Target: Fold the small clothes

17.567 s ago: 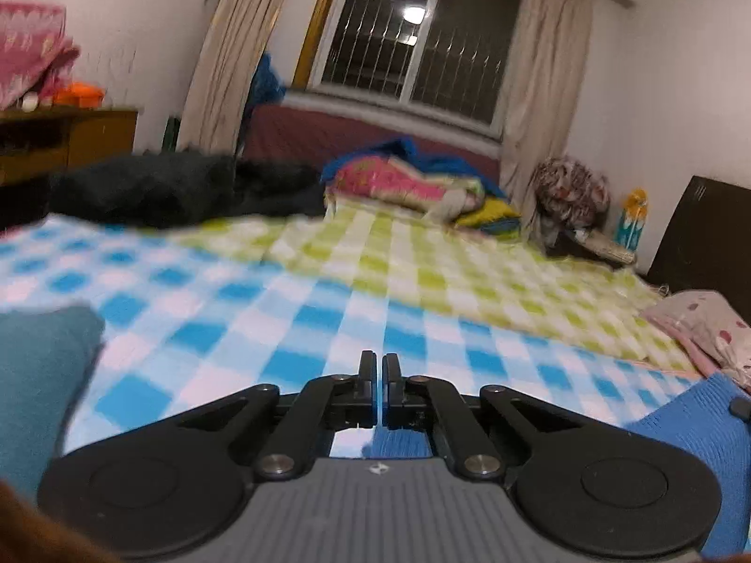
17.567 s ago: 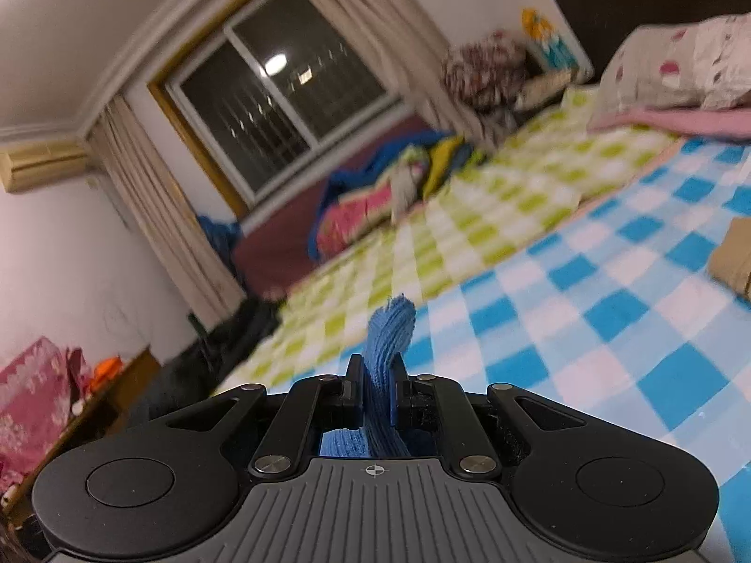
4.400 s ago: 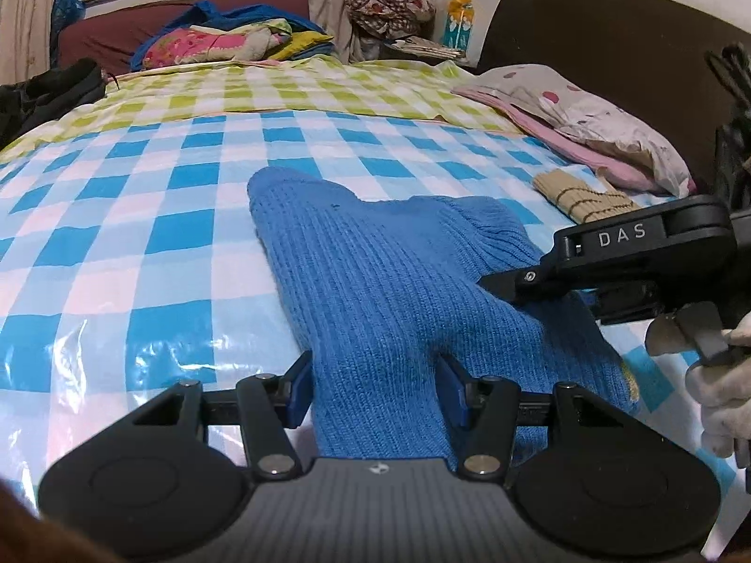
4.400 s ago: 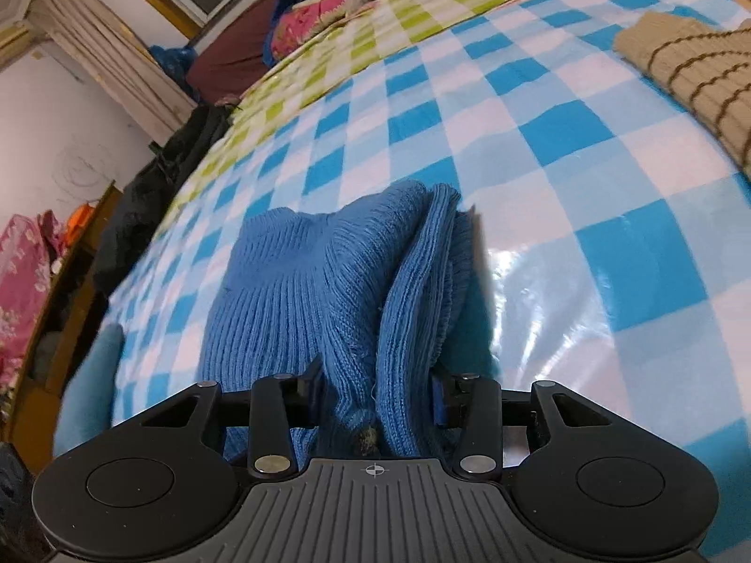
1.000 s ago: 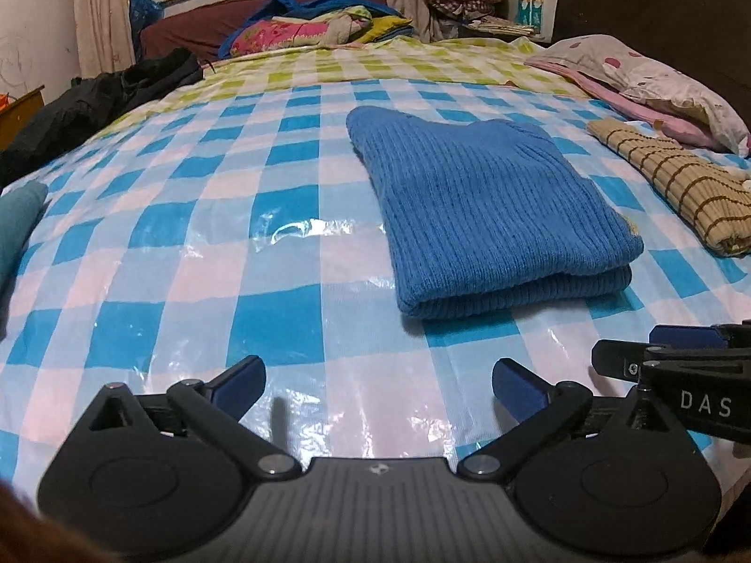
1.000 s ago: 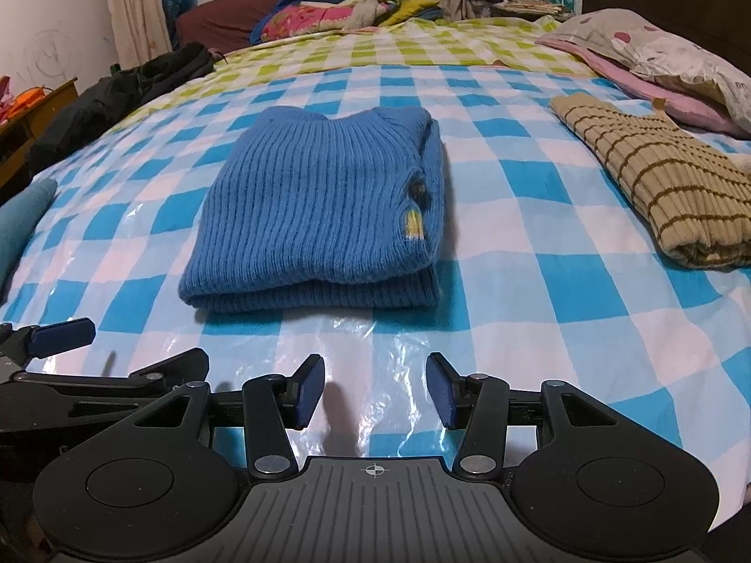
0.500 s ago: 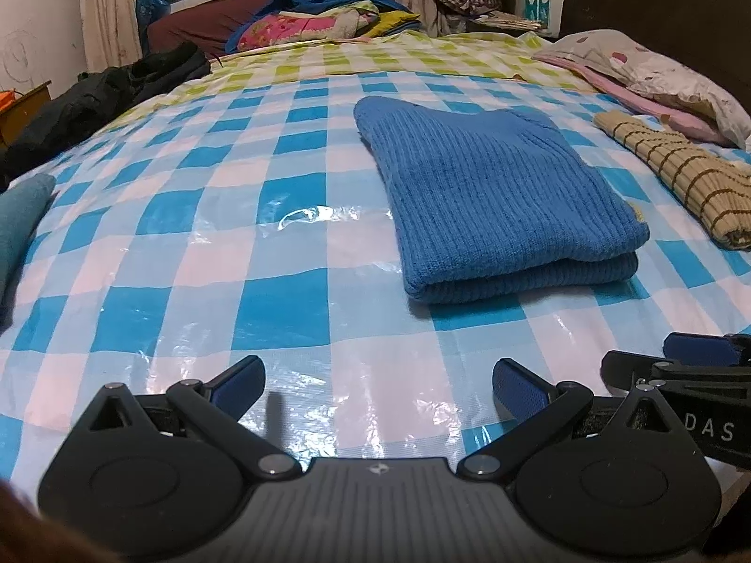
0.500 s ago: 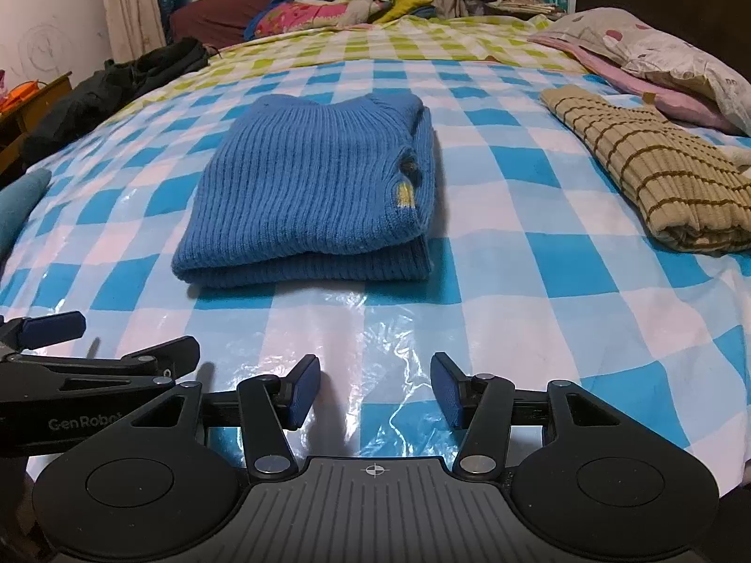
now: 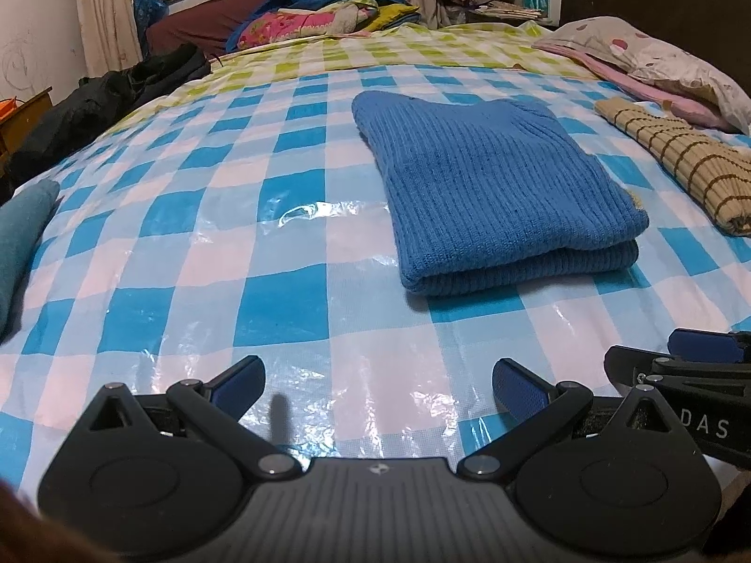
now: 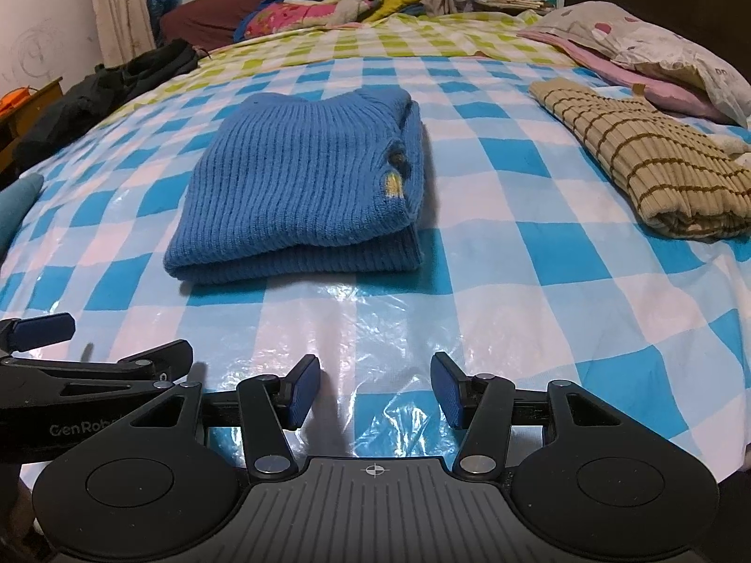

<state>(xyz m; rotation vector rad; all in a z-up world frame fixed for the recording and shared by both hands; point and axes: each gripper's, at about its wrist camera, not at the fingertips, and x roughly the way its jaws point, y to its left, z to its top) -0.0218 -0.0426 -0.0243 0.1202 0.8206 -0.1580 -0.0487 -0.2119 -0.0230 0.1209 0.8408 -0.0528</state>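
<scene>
A blue knit sweater (image 9: pixel 488 187) (image 10: pixel 300 187) lies folded into a flat rectangle on the blue-and-white checked plastic sheet (image 9: pixel 281 244) that covers the bed. My left gripper (image 9: pixel 378 382) hangs open near the bed's front edge, short of the sweater, with nothing between its fingers. My right gripper (image 10: pixel 375 391) is open too and empty, also at the front edge, below the sweater. In the left wrist view the right gripper (image 9: pixel 694 356) juts in at the lower right. The left gripper (image 10: pixel 70 352) shows at the lower left of the right wrist view.
A folded beige sweater with brown stripes (image 10: pixel 657 173) (image 9: pixel 685 164) lies to the right of the blue one. A teal garment (image 9: pixel 21 230) sits at the left edge. Pillows (image 10: pixel 657 61) lie at the far right, dark clothes (image 9: pixel 103 98) at the far left, bedding piled at the back.
Both grippers have stayed near the front edge, well back from the folded blue sweater. The right gripper's jaws stand a little wider than a second ago.
</scene>
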